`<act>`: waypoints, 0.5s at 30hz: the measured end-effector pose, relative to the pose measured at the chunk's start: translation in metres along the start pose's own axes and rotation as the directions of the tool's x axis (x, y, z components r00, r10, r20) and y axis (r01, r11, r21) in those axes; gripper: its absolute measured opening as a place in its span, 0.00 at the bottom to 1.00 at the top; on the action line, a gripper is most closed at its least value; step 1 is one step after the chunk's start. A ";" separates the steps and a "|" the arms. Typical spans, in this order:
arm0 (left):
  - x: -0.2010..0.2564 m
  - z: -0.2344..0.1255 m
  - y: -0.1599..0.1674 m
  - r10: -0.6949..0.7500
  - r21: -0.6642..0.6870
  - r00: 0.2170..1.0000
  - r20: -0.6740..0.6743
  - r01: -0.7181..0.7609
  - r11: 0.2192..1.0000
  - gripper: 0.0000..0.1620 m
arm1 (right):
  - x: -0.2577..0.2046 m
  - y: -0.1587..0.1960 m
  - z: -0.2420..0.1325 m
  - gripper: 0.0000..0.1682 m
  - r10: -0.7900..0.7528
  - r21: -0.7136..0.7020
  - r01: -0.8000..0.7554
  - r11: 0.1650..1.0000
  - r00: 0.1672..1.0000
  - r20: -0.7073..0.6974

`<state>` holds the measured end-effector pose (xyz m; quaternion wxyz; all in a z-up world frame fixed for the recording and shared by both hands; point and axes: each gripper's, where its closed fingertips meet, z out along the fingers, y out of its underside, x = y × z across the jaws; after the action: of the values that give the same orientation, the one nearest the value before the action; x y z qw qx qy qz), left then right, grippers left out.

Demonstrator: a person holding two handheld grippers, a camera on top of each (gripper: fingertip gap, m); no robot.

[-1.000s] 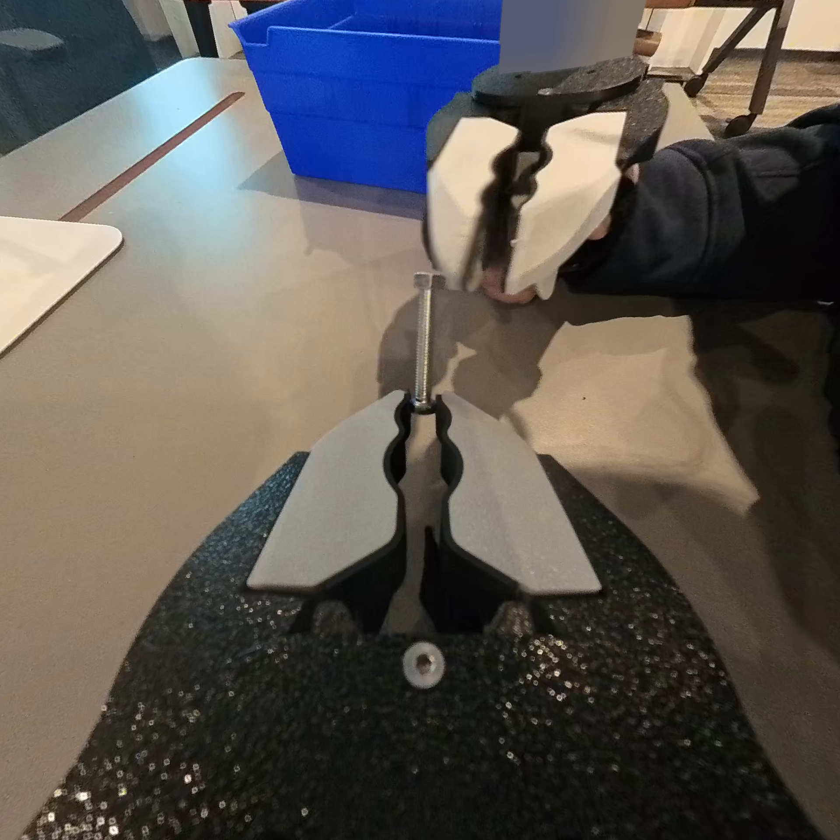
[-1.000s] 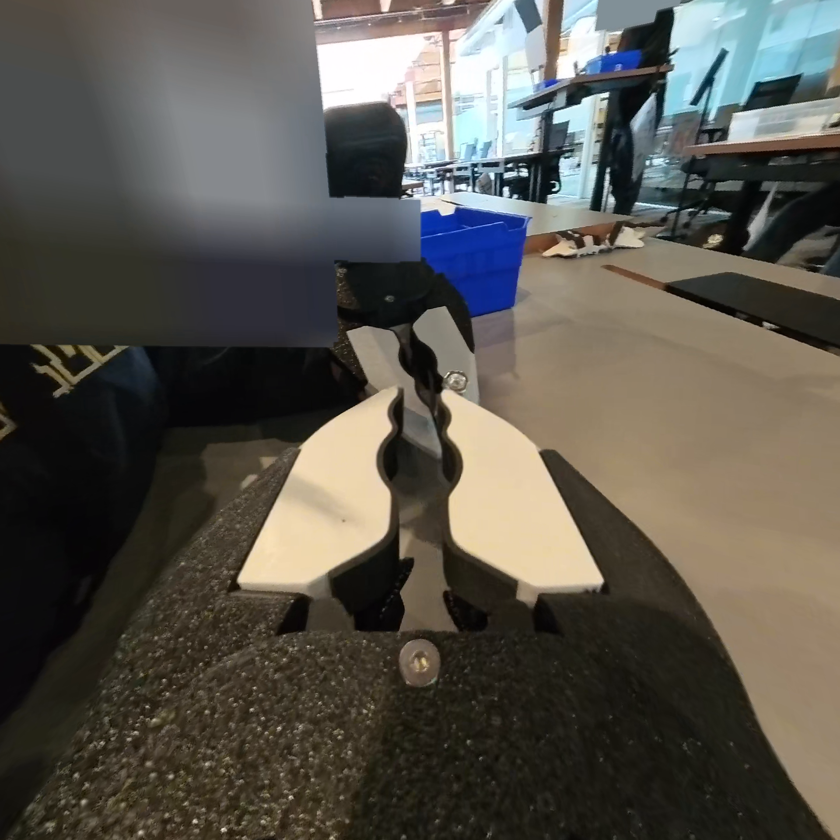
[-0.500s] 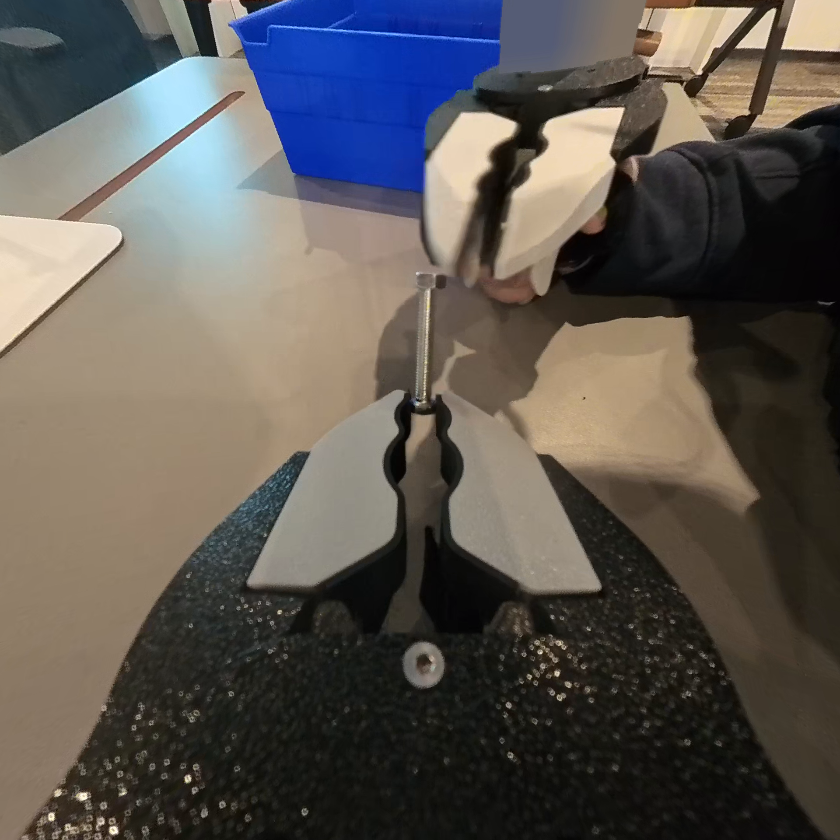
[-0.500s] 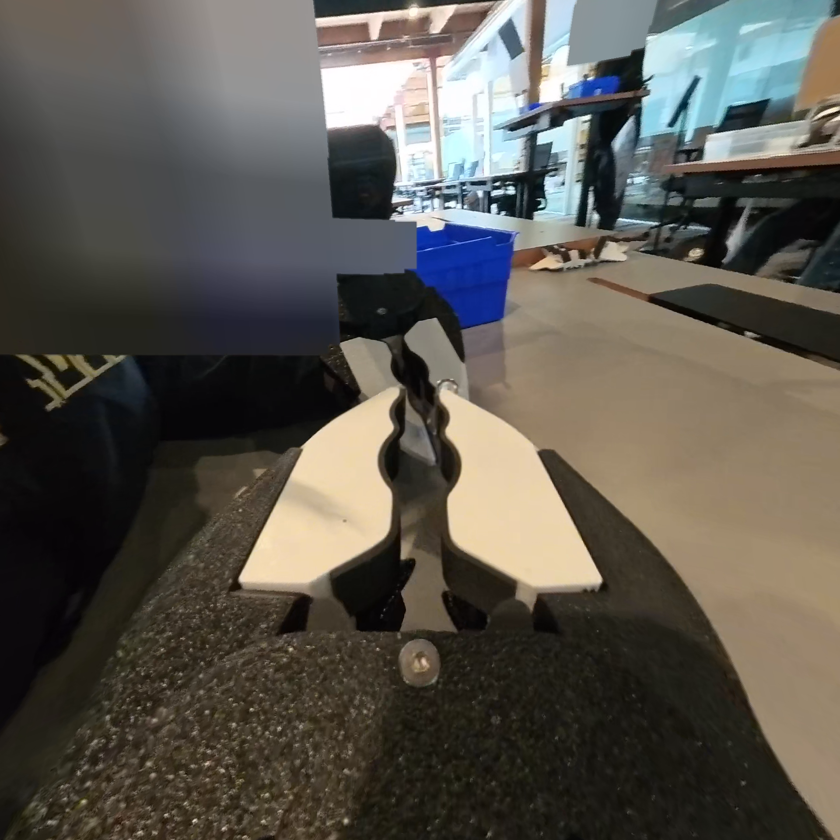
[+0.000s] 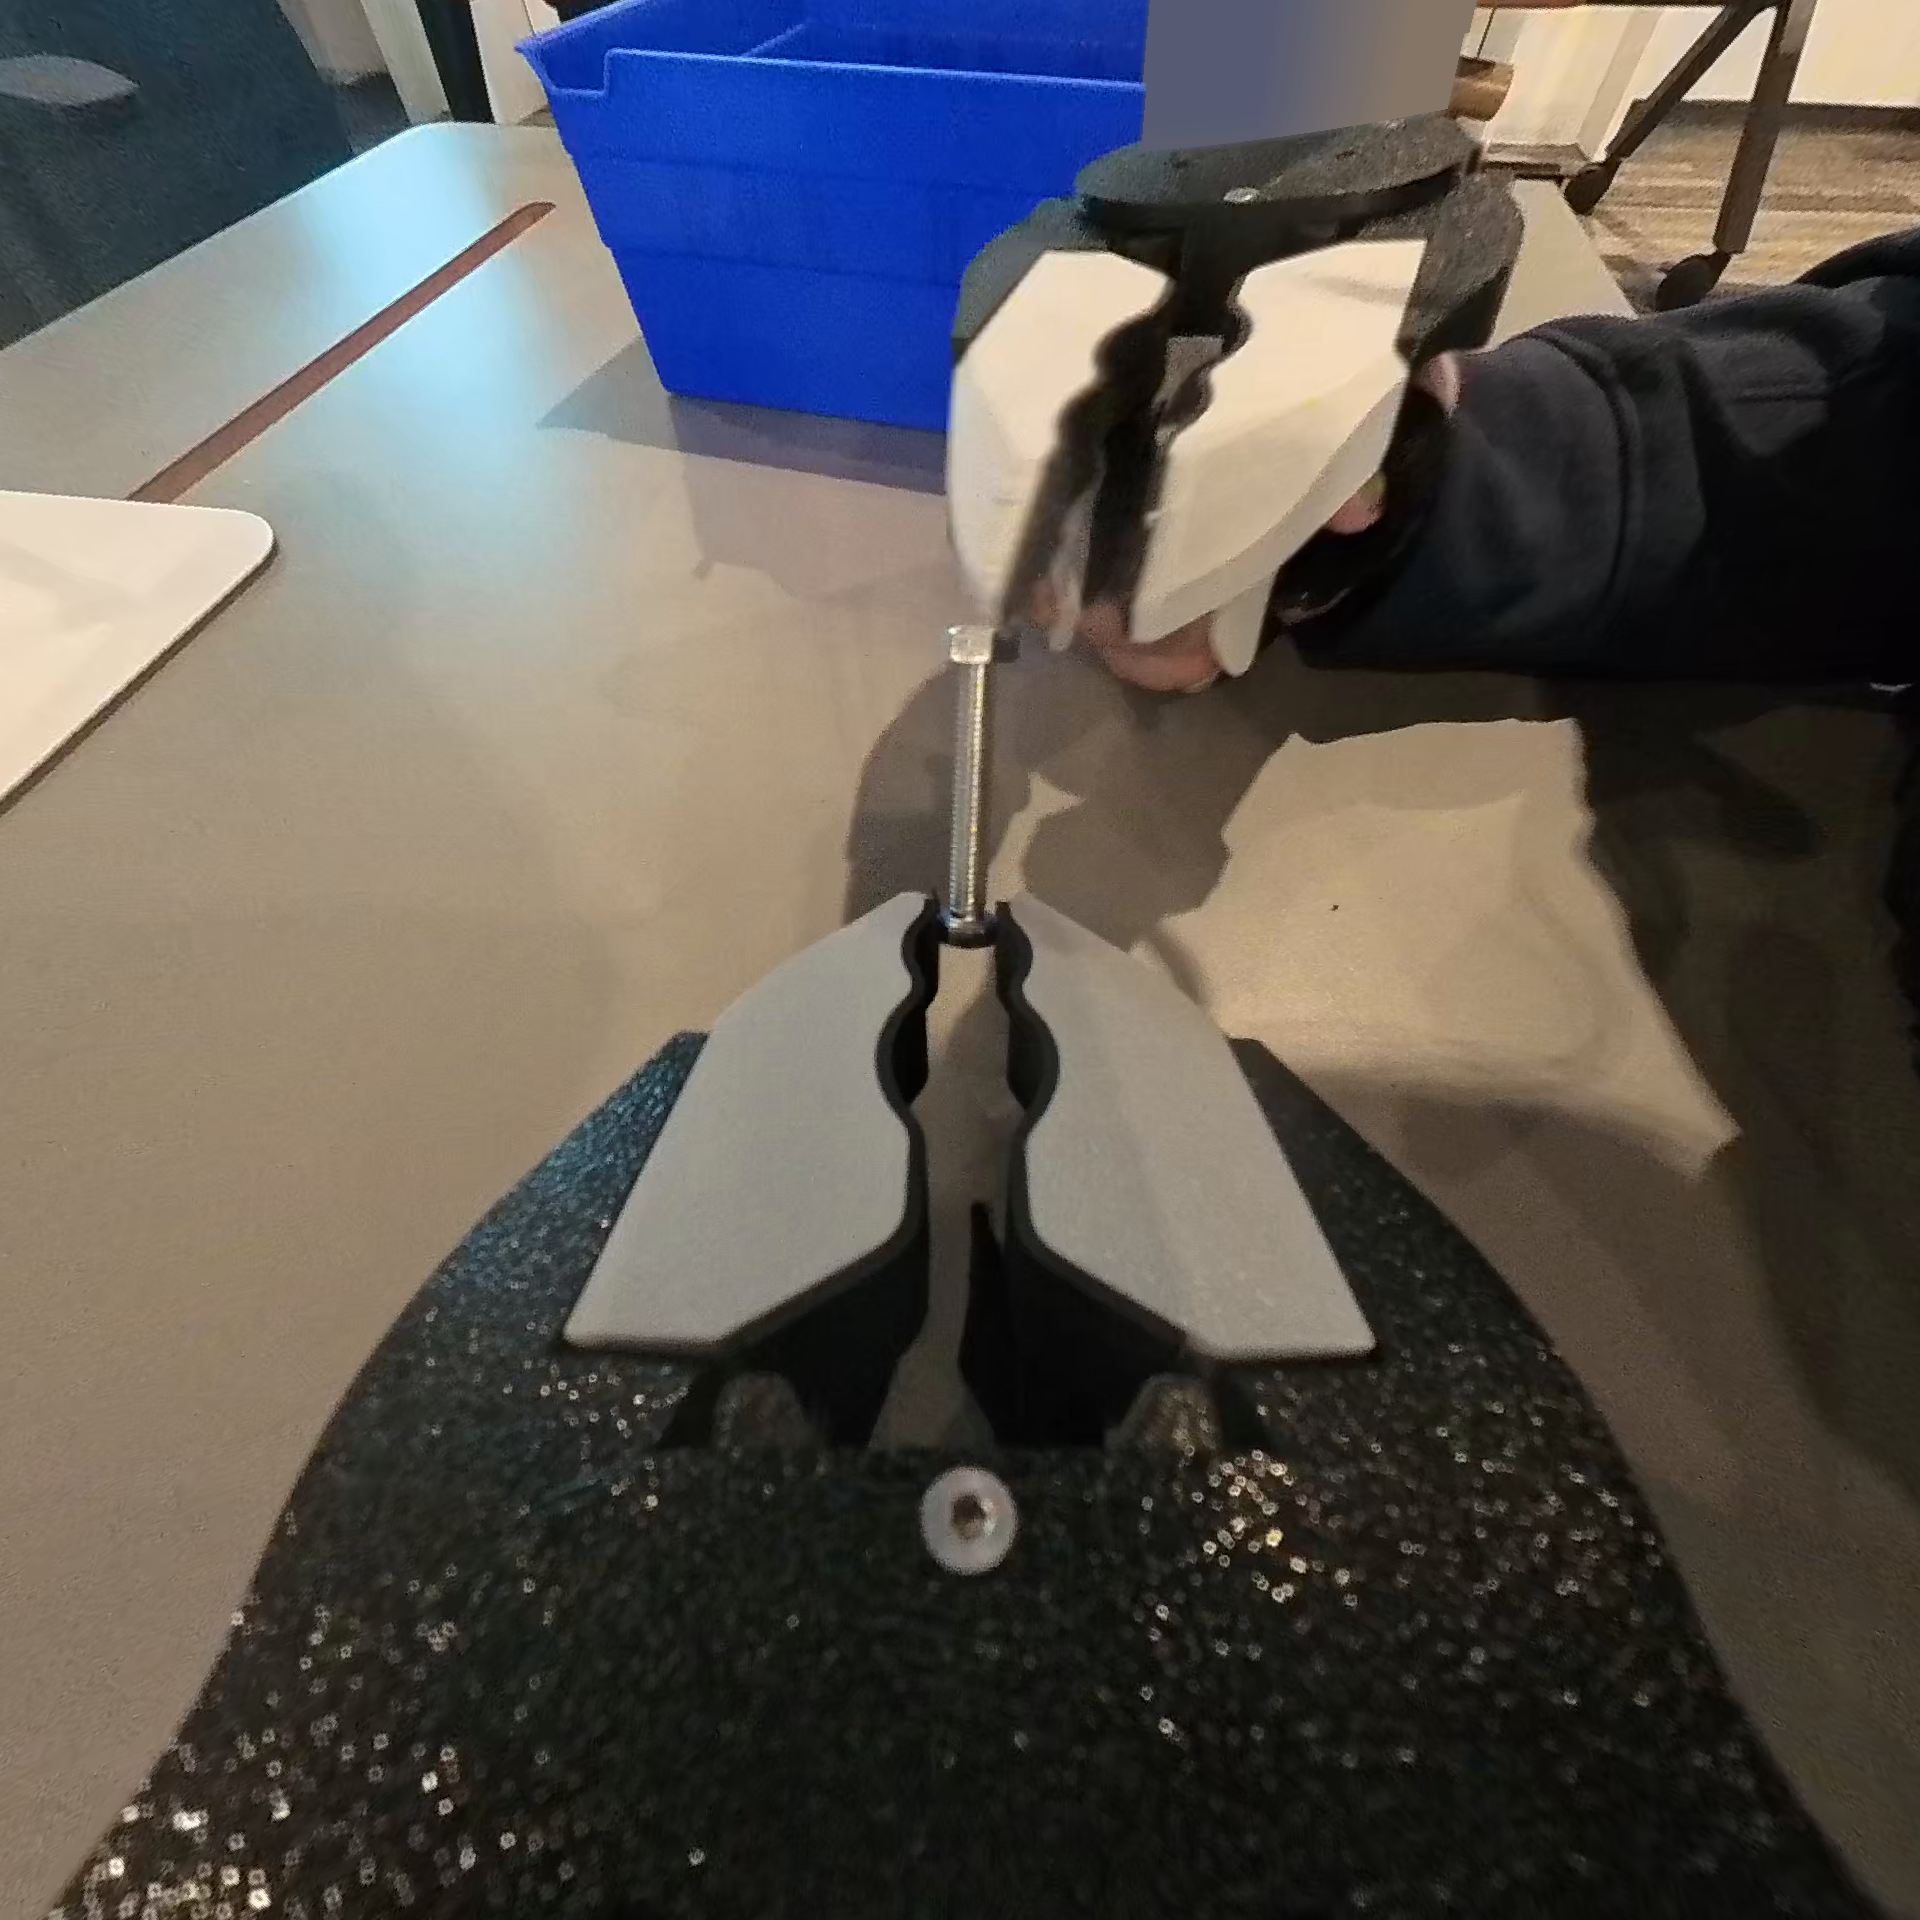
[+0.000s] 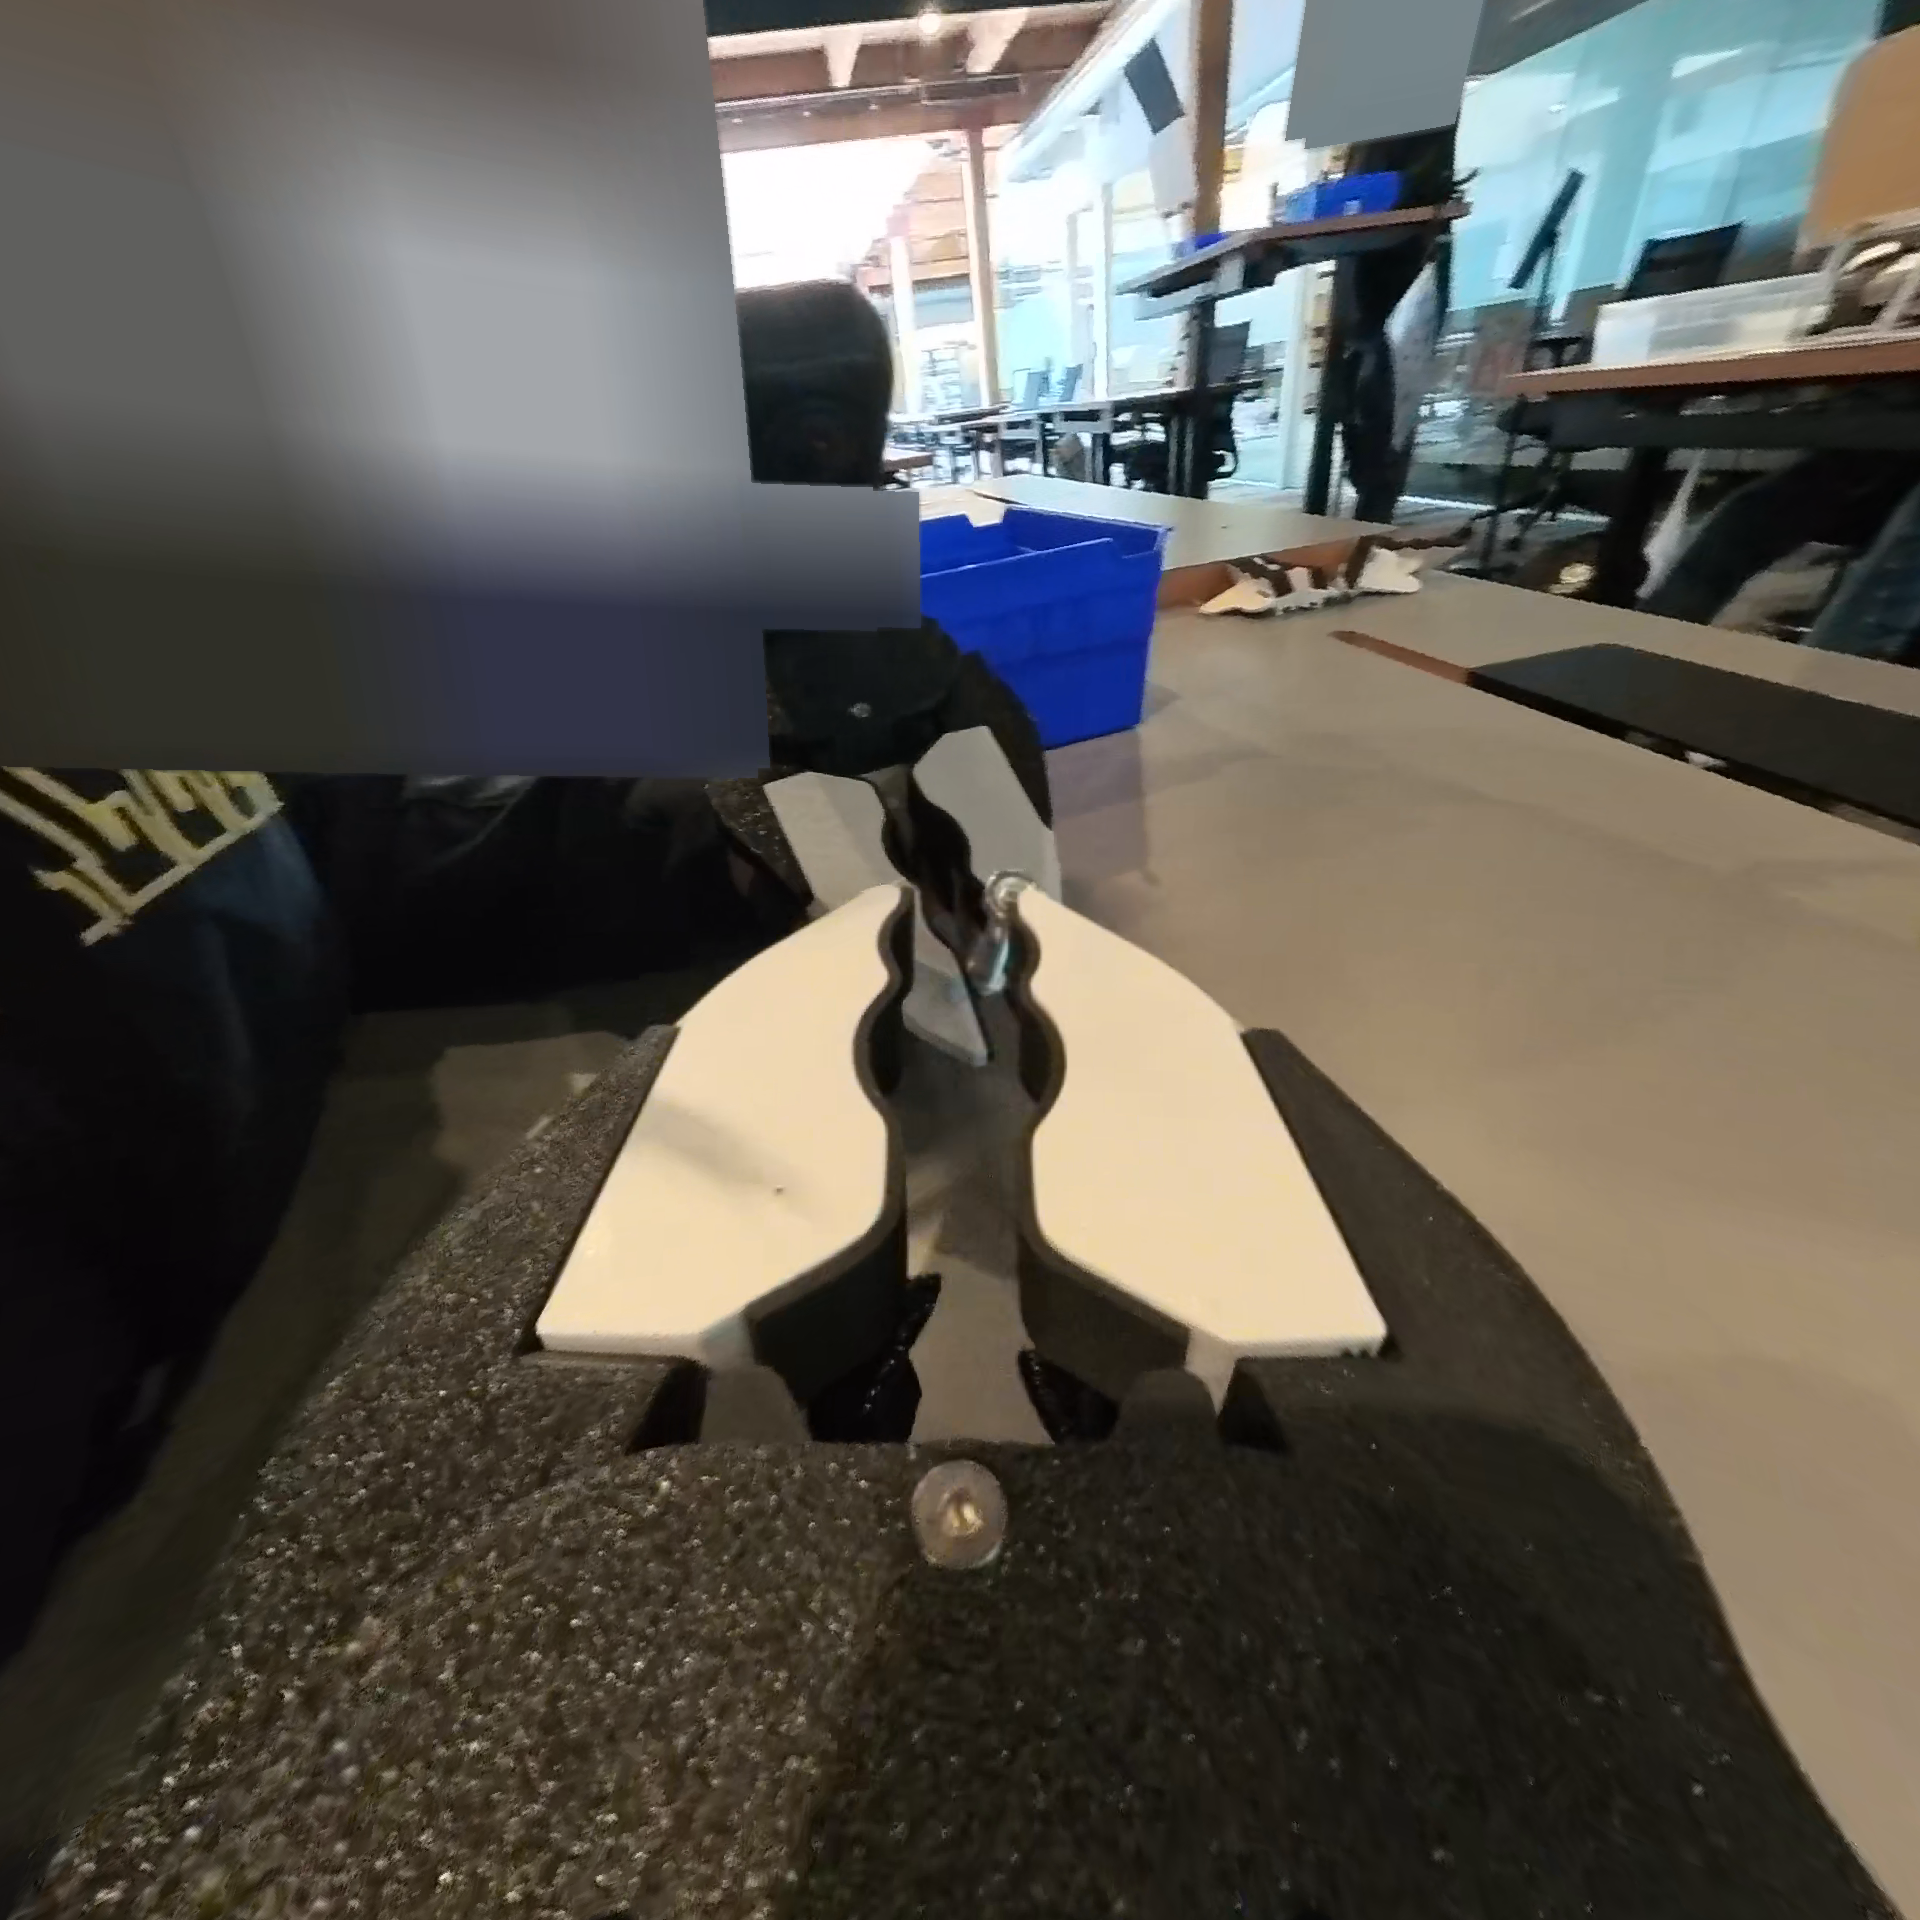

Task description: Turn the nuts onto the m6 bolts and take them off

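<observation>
My left gripper (image 5: 966, 920) is shut on one end of a silver m6 bolt (image 5: 971, 790), which sticks straight out ahead of its fingertips above the grey table (image 5: 416, 831). A nut (image 5: 971, 644) sits at the bolt's far end. My right gripper (image 5: 1039, 613), blurred, faces me with its tips just right of that nut. In the right wrist view my right gripper (image 6: 961, 899) has its jaws a narrow gap apart, with nothing clamped between them. The nut (image 6: 1003, 891) shows at the mouth of the gap, by the right fingertip. Whether it touches, I cannot tell.
A blue bin (image 5: 831, 208) stands at the back of the table and also shows in the right wrist view (image 6: 1039, 623). A white board (image 5: 104, 582) lies at the left edge. A black mat (image 6: 1714, 717) lies far right. A person's dark sleeve (image 5: 1610, 468) reaches in behind the right gripper. Some 5 cm of space lies between my two pairs of fingers.
My right gripper has moved in towards the bolt's far end, from beside it to right at the nut. My left gripper and the bolt have stayed still.
</observation>
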<state>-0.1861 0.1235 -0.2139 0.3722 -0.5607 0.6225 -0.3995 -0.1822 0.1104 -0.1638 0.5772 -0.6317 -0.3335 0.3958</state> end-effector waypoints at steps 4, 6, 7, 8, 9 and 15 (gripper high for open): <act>0.000 0.000 0.000 0.000 0.000 1.000 0.001 0.000 1.000 0.06 | 0.003 0.002 0.003 0.15 -0.012 -0.014 0.011 1.000 1.000 -0.029; 0.000 0.000 0.000 -0.002 0.001 1.000 0.002 0.002 1.000 0.06 | -0.007 0.001 0.001 0.04 -0.008 -0.009 0.008 1.000 0.999 0.044; 0.000 0.000 0.000 -0.001 0.001 1.000 0.001 0.001 1.000 0.06 | -0.011 0.001 0.000 0.00 0.000 -0.006 0.001 1.000 0.997 0.081; 0.000 0.000 0.000 -0.001 0.001 1.000 0.001 0.001 1.000 0.06 | -0.012 0.001 -0.001 0.00 0.012 -0.006 -0.012 1.000 0.996 0.092; 0.000 0.000 0.000 0.000 0.000 1.000 0.001 0.000 1.000 0.06 | -0.010 0.001 -0.002 0.01 0.023 -0.002 -0.023 1.000 0.996 0.087; 0.000 0.000 0.000 0.001 -0.002 1.000 0.001 -0.001 1.000 0.06 | 0.005 0.003 0.003 0.16 0.009 -0.018 -0.010 1.000 0.999 -0.032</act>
<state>-0.1860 0.1234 -0.2143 0.3721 -0.5609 0.6230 -0.3985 -0.1824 0.1157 -0.1672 0.5747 -0.6448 -0.3250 0.3853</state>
